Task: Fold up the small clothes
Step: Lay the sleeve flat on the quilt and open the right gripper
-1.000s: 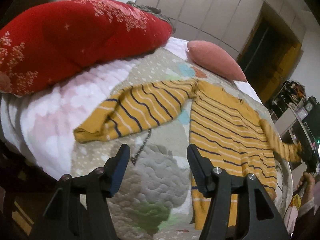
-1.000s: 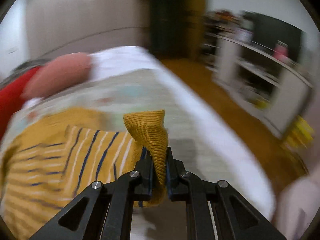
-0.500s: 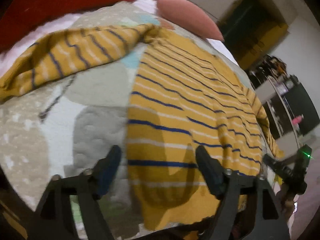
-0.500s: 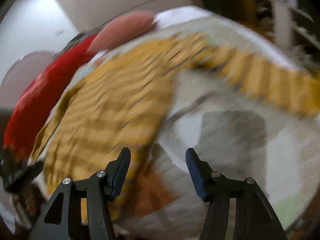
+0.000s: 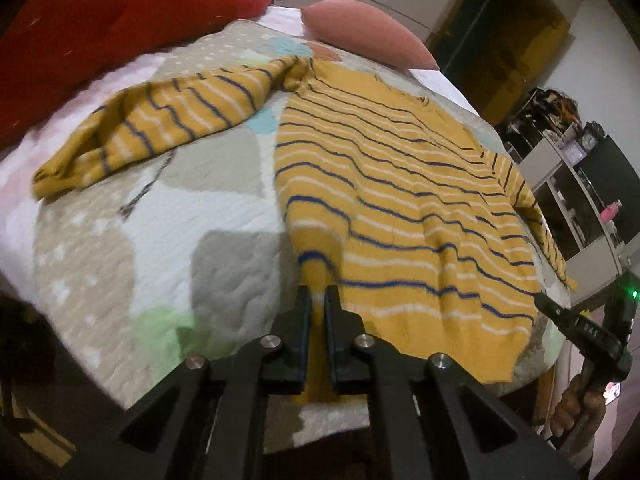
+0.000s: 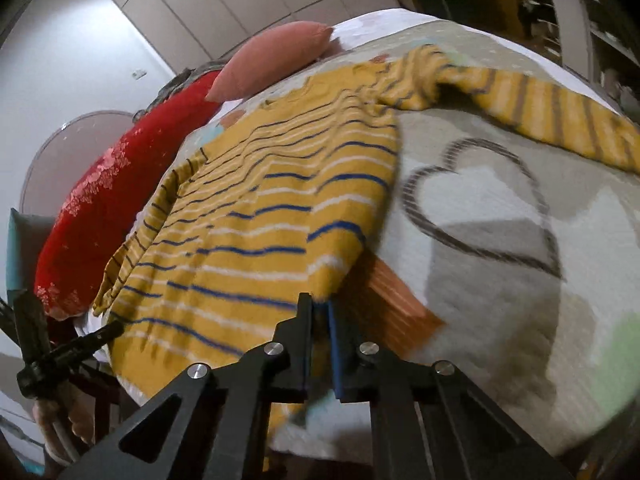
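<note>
Nearest in, left gripper [image 5: 317,294] clamped down, jaws having just snapped closed on the bottom hem corner of the yellow striped sweater [image 5: 400,216], knit pinched between them. Same story opposite: right gripper [image 6: 319,307] with jaws freshly closed on the other hem corner, fabric caught between the pads. Soft, light, floppy knit by the look of it, likely to sag and drag between two pinch points, so best held right at the hem corners as now and lifted evenly. No slip risk to speak of, nothing fragile. Sweater spread flat and face up on the bed [image 5: 224,240], sleeves flung out to either side, one sleeve [image 5: 152,124] rumpled and needing a tuck. Beneath, a quilted cover with patchy pastel shapes and a heart outline [image 6: 480,208]. Further up, a pink cushion [image 5: 360,36] and a big red pillow [image 5: 100,28] near the neckline end. Beyond, pale cupboards, a dark doorway, cluttered shelves.
</note>
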A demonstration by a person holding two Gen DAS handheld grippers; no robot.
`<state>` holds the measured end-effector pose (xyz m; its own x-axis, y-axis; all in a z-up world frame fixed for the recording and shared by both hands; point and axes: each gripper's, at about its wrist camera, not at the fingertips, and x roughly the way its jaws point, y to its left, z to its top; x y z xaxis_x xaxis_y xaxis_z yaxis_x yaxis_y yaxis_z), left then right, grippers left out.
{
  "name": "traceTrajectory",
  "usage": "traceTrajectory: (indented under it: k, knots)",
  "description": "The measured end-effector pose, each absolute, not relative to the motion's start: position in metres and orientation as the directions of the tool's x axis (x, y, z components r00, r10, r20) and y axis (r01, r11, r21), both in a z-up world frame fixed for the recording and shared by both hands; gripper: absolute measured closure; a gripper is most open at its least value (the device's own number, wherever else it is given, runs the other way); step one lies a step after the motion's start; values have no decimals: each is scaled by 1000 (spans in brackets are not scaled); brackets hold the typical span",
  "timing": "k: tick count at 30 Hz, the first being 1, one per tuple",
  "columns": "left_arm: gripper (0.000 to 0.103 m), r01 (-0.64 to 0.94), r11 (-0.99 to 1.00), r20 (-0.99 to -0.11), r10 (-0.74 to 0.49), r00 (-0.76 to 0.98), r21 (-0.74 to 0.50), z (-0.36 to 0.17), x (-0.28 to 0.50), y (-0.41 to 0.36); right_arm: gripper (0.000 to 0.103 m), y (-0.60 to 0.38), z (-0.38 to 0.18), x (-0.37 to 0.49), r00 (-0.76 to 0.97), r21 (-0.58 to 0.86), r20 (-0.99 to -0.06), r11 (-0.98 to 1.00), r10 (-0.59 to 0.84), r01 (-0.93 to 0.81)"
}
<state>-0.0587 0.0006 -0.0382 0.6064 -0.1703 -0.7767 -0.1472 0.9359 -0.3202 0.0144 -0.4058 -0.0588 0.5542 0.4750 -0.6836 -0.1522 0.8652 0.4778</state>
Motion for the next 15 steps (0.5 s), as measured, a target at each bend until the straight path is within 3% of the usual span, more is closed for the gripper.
traceTrajectory:
  k: [3, 5, 7, 8, 9, 12, 15]
  knots:
    - [97, -158, 929, -781, -180, 599, -335, -39, -76, 8, 98, -426, -65, -4, 538, 502, -686, 854, 489, -135]
    - [91, -168, 930, -776, -161, 610, -326, -36, -86, 15, 98, -439, -67, -12, 540, 512, -686, 851, 487, -117]
    - [67, -180, 935, -764, -129, 633, -307, -27, -95, 20, 97, -454, -68, -18, 559, 520, -681, 849, 474, -87]
    - [60, -187, 936, -754, -112, 647, -299, -23, -98, 22, 96, -462, -66, -20, 572, 532, -672, 844, 470, -68]
    - [50, -194, 937, -739, -92, 667, -291, -16, -100, 24, 90, -467, -65, -20, 584, 537, -667, 842, 462, -53]
    - [35, -213, 940, -692, -34, 721, -268, 5, -107, 24, 67, -480, -59, -20, 616, 535, -660, 845, 431, -18]
    - [25, -229, 946, -645, 29, 764, -230, 24, -109, 19, 60, -479, -55, -17, 630, 525, -659, 851, 411, -7]
